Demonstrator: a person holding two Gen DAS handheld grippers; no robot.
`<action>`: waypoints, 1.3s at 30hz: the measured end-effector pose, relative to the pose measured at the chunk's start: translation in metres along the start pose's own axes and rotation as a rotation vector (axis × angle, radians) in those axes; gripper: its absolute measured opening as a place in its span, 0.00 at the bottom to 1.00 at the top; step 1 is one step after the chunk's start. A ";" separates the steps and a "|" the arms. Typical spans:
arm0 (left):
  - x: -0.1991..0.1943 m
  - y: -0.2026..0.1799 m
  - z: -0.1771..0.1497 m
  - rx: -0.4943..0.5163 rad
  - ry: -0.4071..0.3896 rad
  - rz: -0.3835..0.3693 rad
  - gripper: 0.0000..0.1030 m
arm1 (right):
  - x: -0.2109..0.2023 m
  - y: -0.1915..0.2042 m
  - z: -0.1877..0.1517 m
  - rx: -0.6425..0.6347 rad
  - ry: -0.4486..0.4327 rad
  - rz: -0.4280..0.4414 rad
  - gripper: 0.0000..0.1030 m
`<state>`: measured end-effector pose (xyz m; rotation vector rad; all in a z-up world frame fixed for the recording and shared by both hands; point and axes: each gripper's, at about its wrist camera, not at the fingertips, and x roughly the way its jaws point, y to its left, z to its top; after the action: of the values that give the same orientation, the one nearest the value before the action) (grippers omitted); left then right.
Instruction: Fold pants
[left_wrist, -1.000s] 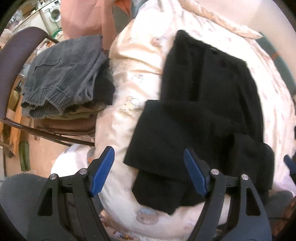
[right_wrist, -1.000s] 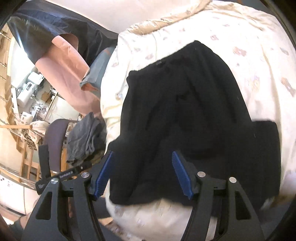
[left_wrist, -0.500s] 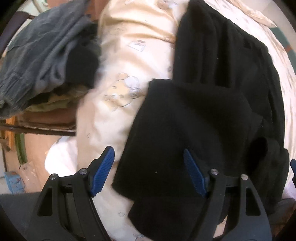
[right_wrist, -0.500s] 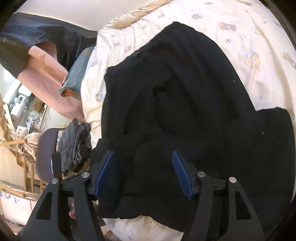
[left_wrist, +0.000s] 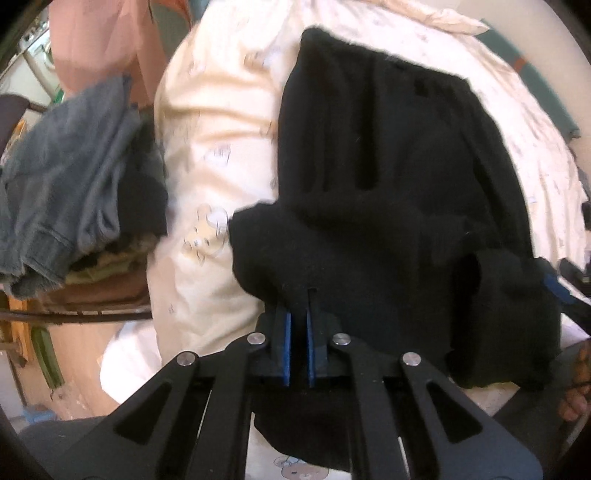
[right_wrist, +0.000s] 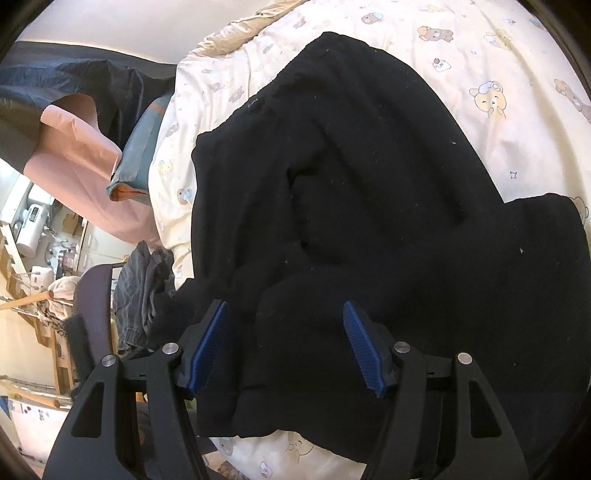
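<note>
Black pants (left_wrist: 388, 166) lie partly folded on a cream bear-print duvet (left_wrist: 221, 129), waistband far, legs doubled back toward me. My left gripper (left_wrist: 299, 314) points steeply down at the near left fold; its jaws are closing tight, blue pads almost touching, with a bunch of the black fabric pinched at the tips. In the right wrist view the pants (right_wrist: 369, 184) fill the middle. My right gripper (right_wrist: 282, 314) stands open just over their near end, with cloth lying below and between its fingers but not pressed. Its blue tip (left_wrist: 554, 288) shows at the right edge of the left wrist view.
A pile of grey and dark clothes (left_wrist: 66, 166) rests on a chair left of the bed, also visible as a grey heap (right_wrist: 140, 288). Pink cloth (left_wrist: 96, 44) hangs behind it. The duvet (right_wrist: 480, 55) stretches far and right. A hand (left_wrist: 576, 387) shows at the lower right.
The left gripper dropped onto the near fold and went from wide open to shut, bunching fabric. The right gripper sank toward the pants earlier, then held still and open.
</note>
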<state>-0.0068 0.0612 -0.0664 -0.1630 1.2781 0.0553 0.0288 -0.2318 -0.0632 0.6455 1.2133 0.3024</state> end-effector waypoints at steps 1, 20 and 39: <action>-0.005 0.000 0.002 0.003 -0.013 -0.004 0.04 | 0.000 0.000 0.000 0.001 0.000 -0.002 0.65; -0.032 0.013 0.034 -0.034 -0.097 -0.113 0.04 | 0.005 -0.007 -0.001 0.012 0.009 -0.031 0.65; 0.030 0.086 0.108 -0.367 -0.125 -0.155 0.04 | 0.078 0.044 -0.030 -0.015 0.269 0.238 0.65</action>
<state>0.0932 0.1607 -0.0730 -0.5652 1.1178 0.1652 0.0323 -0.1455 -0.1025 0.7547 1.3907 0.6123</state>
